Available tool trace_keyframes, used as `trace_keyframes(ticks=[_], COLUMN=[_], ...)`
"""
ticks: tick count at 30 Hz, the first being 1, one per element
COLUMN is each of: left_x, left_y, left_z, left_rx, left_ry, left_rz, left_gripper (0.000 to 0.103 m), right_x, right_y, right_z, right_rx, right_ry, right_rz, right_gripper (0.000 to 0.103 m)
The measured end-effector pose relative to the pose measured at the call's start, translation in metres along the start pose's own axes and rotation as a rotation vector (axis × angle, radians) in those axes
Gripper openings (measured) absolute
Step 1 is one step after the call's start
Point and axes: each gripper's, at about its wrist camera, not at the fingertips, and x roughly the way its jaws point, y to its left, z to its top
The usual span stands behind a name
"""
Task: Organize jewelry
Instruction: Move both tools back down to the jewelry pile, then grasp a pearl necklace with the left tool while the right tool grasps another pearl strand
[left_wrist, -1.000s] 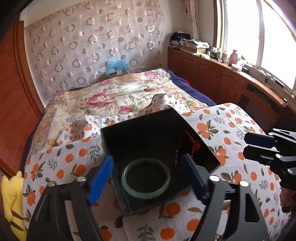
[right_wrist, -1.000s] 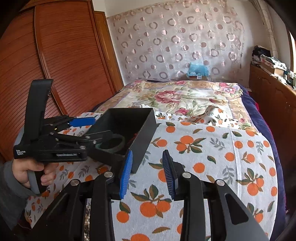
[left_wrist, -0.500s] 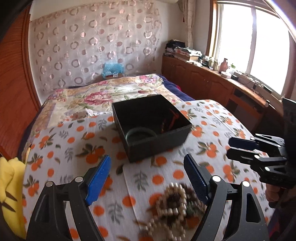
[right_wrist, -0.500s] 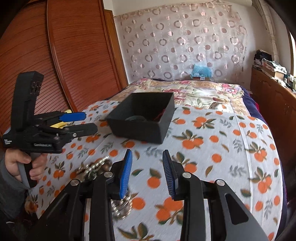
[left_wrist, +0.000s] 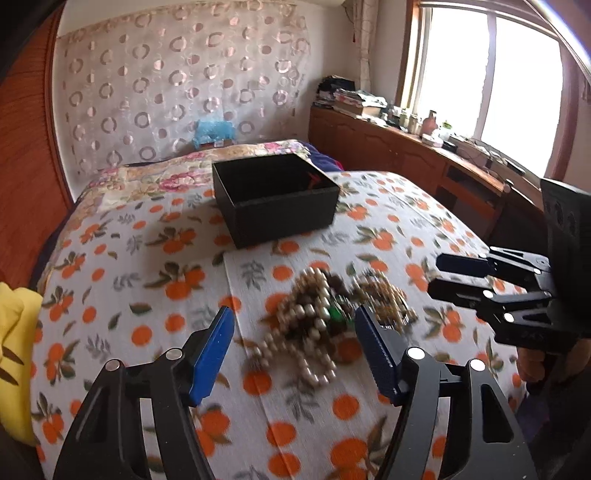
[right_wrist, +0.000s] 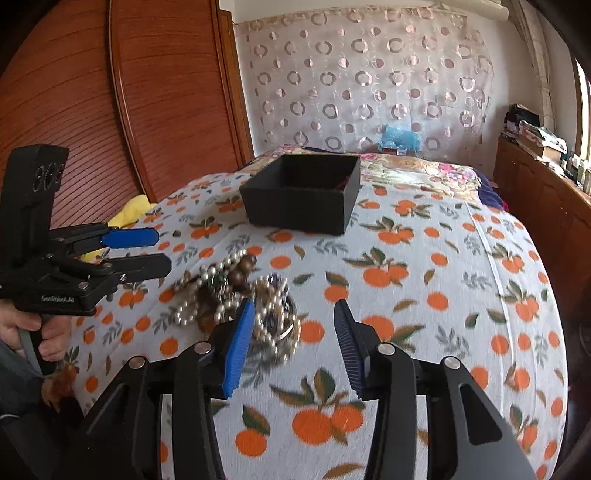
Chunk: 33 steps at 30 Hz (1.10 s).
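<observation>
Jewelry (left_wrist: 325, 314), a tangled heap of bead strands on the bed near the black box (left_wrist: 275, 197), wants one strand at a time, so we lower the open, just-narrowed left tool (left_wrist: 293, 332) first while the empty right tool (right_wrist: 293, 330), jaws just widened, waits.

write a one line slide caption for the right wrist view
Right gripper, jaws open and empty, above a tangled pile of bead necklaces on an orange-print cloth, black box behind.
</observation>
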Motion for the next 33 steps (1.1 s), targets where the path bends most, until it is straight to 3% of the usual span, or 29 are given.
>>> trace_keyframes(ticks=[1, 5, 16, 24, 33], left_x=[0.0, 0.006, 0.024, 0.03, 0.033], left_y=[-0.001, -0.005, -0.003, -0.001, -0.008], left_z=[-0.003, -0.015, -0.019, -0.023, -0.025], left_rx=[0.003, 0.008, -0.012, 0.019, 0.033], left_ry=[0.005, 0.047, 0.103, 0.129, 0.139], left_rz=[-0.001, -0.006, 0.045, 0.137, 0.116], left_gripper=[0.064, 0.043, 0.039, 0.034, 0.023], right_x=[0.0, 0.001, 0.005, 0.005, 0.005], right_y=[0.001, 0.003, 0.003, 0.004, 0.004], right_z=[-0.002, -0.013, -0.024, -0.024, -0.024], right_rx=[0.002, 0.001, 0.008, 0.005, 0.006], right_ry=[0.004, 0.026, 0.039, 0.04, 0.04], right_rz=[0.001, -0.005, -0.02, -0.021, -0.02], right_gripper=[0.047, 0.047, 0.047, 0.047, 0.047])
